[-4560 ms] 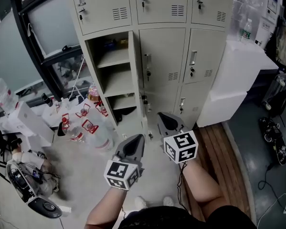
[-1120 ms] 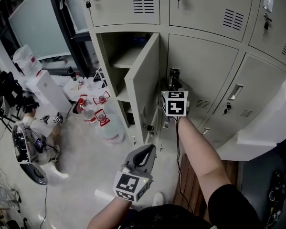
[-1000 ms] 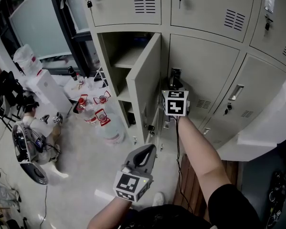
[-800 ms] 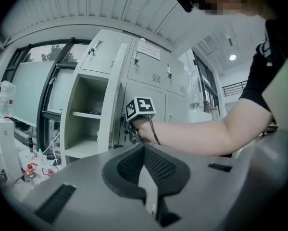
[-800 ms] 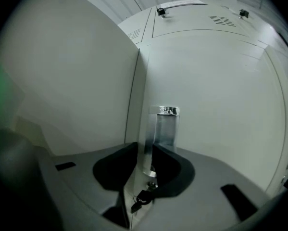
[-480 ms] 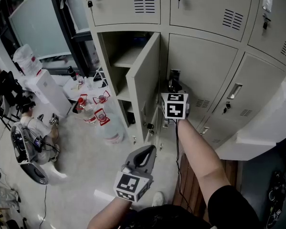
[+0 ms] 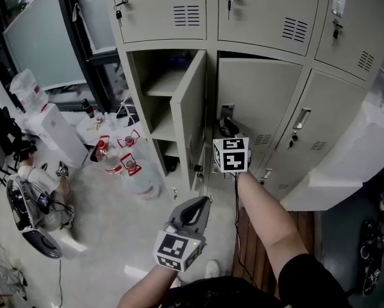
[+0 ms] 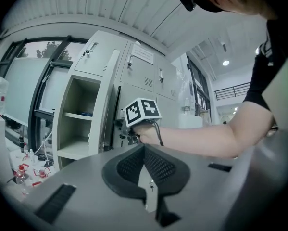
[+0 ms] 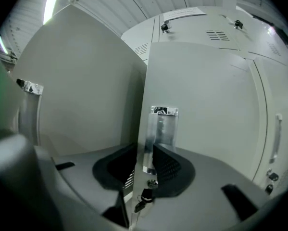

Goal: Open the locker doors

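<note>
On the right gripper [image 9: 144, 153] the pads are closed against the chrome handle [image 9: 159, 129] at the free edge of the middle locker door [image 9: 206, 100]; the jaws have just eased a little wider with that edge between them; this door stands slightly ajar at the centre of the head view, just right of the left door [image 7: 190, 117], which hangs wide open. The left gripper [image 8: 144, 153], low at centre frame, has its jaws together on nothing.
</note>
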A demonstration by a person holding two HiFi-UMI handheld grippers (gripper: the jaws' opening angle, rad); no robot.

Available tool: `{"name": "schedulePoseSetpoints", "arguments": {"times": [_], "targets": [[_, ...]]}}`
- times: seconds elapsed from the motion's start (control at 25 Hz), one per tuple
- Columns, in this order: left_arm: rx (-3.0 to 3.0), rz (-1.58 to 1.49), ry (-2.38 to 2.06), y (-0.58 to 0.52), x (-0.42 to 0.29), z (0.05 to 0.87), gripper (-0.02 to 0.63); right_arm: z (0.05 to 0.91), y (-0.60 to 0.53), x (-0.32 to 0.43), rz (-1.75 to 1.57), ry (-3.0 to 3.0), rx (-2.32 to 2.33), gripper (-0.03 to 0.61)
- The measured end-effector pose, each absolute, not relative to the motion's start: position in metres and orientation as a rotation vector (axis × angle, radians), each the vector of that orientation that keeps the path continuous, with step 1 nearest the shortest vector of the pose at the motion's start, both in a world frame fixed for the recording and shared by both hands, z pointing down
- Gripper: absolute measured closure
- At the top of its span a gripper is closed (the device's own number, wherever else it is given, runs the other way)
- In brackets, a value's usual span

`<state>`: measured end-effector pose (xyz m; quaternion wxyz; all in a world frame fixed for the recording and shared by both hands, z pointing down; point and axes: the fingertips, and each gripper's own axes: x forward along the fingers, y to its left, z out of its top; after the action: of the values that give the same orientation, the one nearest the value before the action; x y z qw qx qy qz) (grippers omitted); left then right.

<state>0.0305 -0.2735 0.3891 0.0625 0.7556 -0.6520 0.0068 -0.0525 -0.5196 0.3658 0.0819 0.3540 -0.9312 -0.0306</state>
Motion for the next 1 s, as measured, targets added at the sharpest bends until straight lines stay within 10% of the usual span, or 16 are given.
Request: {"name": "schedulePoseSetpoints", "arguments": {"times": [1.0], "targets": [[2.533,0.071,-1.669,-0.230,0.044,0.377,0.611,0.365,-0.453,0.020,-0.086,-2.882,0.944,0.468]]}}
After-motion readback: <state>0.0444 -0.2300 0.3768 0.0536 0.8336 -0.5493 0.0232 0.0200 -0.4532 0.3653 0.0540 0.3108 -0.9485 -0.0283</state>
